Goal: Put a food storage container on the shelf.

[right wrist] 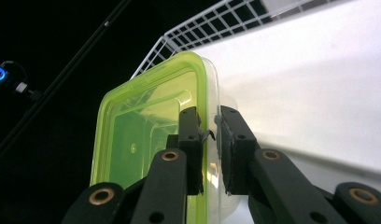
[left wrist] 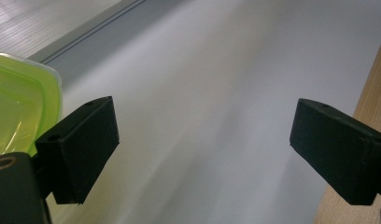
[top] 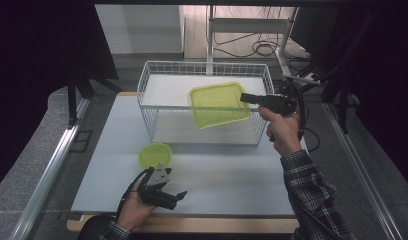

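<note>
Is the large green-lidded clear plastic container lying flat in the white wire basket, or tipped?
Tipped: the large green-lidded clear plastic container hangs tilted above the white wire basket, its edge clamped by the right hand-held gripper.

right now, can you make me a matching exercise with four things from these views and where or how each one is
Things:
1. large green box
2. small green box
3. left gripper
4. wire basket

Places or states:
A. open, low over the table
B. at the far end of the table
C. clamped in the right gripper, held at the basket
D. on the table by the left hand

Pairs: 1-C, 2-D, 3-A, 4-B
</note>
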Action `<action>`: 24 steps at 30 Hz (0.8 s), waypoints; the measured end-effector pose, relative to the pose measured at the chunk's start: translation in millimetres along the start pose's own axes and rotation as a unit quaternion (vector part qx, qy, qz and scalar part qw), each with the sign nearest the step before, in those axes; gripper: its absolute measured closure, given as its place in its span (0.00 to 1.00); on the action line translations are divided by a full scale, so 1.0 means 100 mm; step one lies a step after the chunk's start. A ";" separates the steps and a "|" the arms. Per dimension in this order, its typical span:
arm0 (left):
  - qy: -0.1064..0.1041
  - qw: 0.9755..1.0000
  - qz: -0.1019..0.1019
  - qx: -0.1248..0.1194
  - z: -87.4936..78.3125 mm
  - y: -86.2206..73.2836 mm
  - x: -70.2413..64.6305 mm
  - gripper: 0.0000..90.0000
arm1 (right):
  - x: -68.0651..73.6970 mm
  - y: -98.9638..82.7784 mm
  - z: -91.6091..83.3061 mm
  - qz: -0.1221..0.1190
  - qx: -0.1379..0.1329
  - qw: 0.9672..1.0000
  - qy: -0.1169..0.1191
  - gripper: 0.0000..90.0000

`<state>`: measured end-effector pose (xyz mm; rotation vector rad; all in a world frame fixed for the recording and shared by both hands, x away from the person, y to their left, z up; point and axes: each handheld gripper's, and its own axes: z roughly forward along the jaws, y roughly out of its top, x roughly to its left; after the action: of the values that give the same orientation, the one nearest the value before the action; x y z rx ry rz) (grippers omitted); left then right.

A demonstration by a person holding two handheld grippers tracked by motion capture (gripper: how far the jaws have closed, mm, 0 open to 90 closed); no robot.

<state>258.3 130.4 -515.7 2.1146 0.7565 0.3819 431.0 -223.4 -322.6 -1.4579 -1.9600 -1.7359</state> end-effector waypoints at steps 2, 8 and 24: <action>0.000 1.000 -0.001 -0.001 0.00 0.00 0.00 0.09 | 0.01 0.05 0.04 -0.001 -0.002 1.000 -0.008 0.89; 0.000 1.000 0.000 0.001 0.00 0.00 0.00 0.09 | 0.02 0.18 0.15 -0.003 -0.010 1.000 -0.024 0.89; 0.001 1.000 -0.001 0.003 -0.01 -0.01 0.02 0.09 | 0.00 0.41 0.40 -0.010 -0.040 0.995 -0.088 0.89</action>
<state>259.0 132.7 -516.0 2.1186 0.7612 0.3829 478.7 -196.5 -307.9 -1.6766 -2.0172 -1.7685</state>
